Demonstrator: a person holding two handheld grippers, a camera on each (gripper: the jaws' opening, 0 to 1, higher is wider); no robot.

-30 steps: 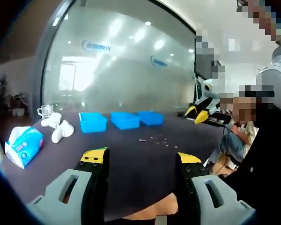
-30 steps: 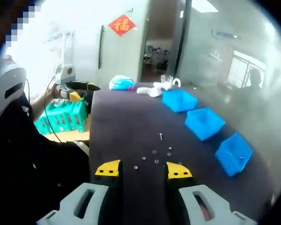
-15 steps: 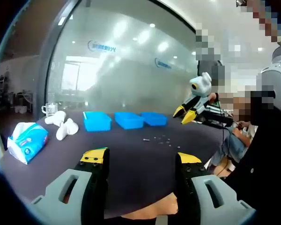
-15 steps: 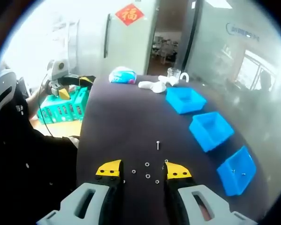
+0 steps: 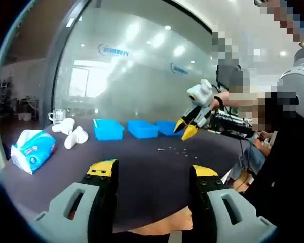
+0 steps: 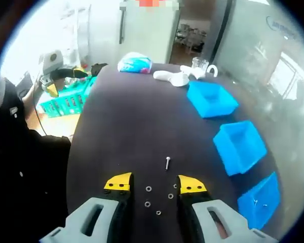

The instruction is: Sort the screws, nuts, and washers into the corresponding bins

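Right gripper (image 6: pixel 152 185) is hovering over the dark table (image 6: pixel 126 126), jaws parted and holding nothing, with the loose hardware right between and ahead of its yellow tips. A screw (image 6: pixel 167 162) is lying flat just beyond the tips; small washers or nuts (image 6: pixel 148 189) are scattered between the jaws, too small to tell which is which. Three blue bins are lining the table's far edge: near bin (image 6: pixel 258 202) with a couple of tiny pieces already inside, middle bin (image 6: pixel 240 147), far bin (image 6: pixel 212 98).

Left gripper (image 5: pixel 152 172) is hanging back at the table's edge, jaws wide apart and empty, well away from the parts. In its view the right gripper (image 5: pixel 188 126) is showing above the hardware patch (image 5: pixel 175 150), bins (image 5: pixel 142 129) behind it.

Handling judgement: parts are likely light, stiff metal, not fragile, but small, flat and slippery on the smooth top. Screw is the easiest pick: pinch across the shank near the middle, jaws square to its length, or it may roll or pivot. Washers and nuts are sitting low, so tips need to come right down to the table and close across the outer edges; they could skid or flick away.

Tissue pack (image 5: pixel 33 152), white items (image 5: pixel 73 135) and a glass mug (image 5: pixel 57 116) are sitting at the far end, not part of the job.
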